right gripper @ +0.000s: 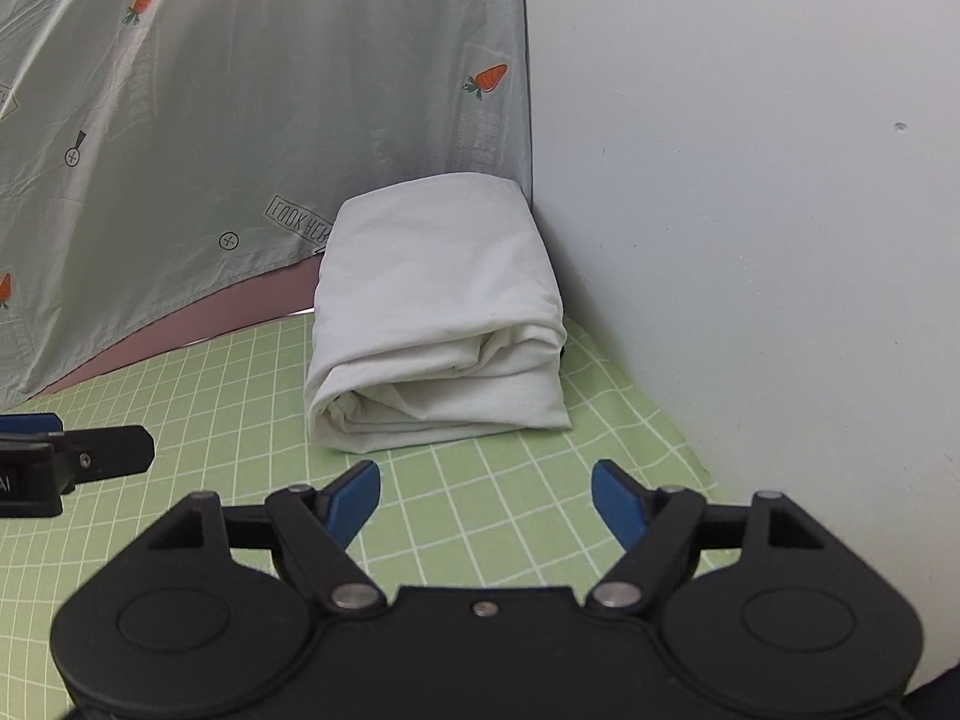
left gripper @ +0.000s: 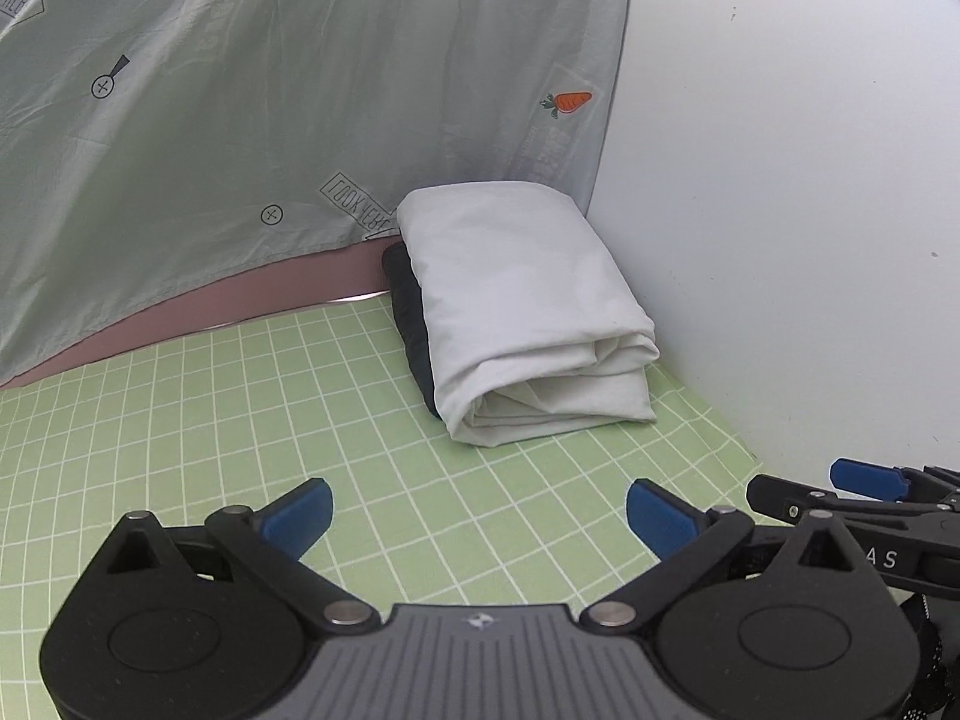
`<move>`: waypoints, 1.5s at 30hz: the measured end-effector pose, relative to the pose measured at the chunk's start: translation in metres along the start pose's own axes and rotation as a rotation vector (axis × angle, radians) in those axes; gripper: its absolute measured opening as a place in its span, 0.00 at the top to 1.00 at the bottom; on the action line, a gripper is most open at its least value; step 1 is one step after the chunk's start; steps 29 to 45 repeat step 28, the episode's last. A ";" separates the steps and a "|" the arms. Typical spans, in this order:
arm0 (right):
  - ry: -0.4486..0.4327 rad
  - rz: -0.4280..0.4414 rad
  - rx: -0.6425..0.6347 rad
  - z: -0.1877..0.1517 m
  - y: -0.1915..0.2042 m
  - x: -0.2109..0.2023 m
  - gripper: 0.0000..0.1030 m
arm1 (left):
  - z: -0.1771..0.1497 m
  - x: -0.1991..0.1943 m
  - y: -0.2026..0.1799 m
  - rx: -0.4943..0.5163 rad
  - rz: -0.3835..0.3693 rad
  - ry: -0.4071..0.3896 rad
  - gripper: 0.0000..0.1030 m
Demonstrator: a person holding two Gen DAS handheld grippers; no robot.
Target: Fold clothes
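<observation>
Both my sets of jaws stand wide apart with nothing between the blue pads: the left gripper (left gripper: pixel 480 519) hangs over bare green grid, and the right gripper (right gripper: pixel 486 501) does the same just beside it, its tip showing at the right edge of the left view. Neither touches cloth.

Ahead of both, the folded white garment (right gripper: pixel 438 312) lies on the gridded mat (left gripper: pixel 240 420) in the far right corner of the tabletop, close against the white wall (left gripper: pixel 780 180). A dark folded garment (left gripper: pixel 411 324) peeks out from under its left side, so it reads as the top of a small stack. Behind it hangs a pale carrot-print sheet (left gripper: pixel 240 90).

I judge this fold done and set aside, so the step in hand is clearing away to fetch the next piece, which no view shows. To do it well I keep my jaws spread and lifted off the mat, so no pad catches the loose front layers of the white bundle, and I steer wide of the stack rather than across it.
</observation>
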State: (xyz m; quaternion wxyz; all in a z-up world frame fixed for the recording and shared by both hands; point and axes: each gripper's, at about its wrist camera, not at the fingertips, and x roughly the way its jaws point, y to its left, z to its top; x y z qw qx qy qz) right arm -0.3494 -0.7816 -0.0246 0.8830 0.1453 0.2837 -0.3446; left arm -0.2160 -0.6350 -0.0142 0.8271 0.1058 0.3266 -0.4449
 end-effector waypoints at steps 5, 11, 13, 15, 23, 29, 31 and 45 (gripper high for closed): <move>0.013 -0.001 -0.009 -0.026 0.000 -0.032 0.24 | -0.030 -0.020 -0.005 0.011 -0.010 0.025 0.00; 0.025 -0.012 -0.018 -0.047 -0.004 -0.049 0.24 | -0.042 -0.033 -0.013 0.039 -0.025 0.024 0.00; 0.020 -0.016 -0.021 -0.048 -0.005 -0.055 0.24 | -0.042 -0.036 -0.016 0.050 -0.029 0.015 0.00; 0.013 -0.018 -0.018 -0.049 -0.006 -0.059 0.24 | -0.041 -0.038 -0.018 0.058 -0.032 0.010 0.00; 0.007 -0.024 -0.005 -0.053 -0.009 -0.065 0.24 | -0.041 -0.041 -0.024 0.085 -0.047 0.005 0.00; 0.001 -0.023 -0.008 -0.053 -0.009 -0.067 0.24 | -0.041 -0.045 -0.024 0.086 -0.044 -0.003 0.00; 0.001 -0.023 -0.008 -0.053 -0.009 -0.067 0.24 | -0.041 -0.045 -0.024 0.086 -0.044 -0.003 0.00; 0.001 -0.023 -0.008 -0.053 -0.009 -0.067 0.24 | -0.041 -0.045 -0.024 0.086 -0.044 -0.003 0.00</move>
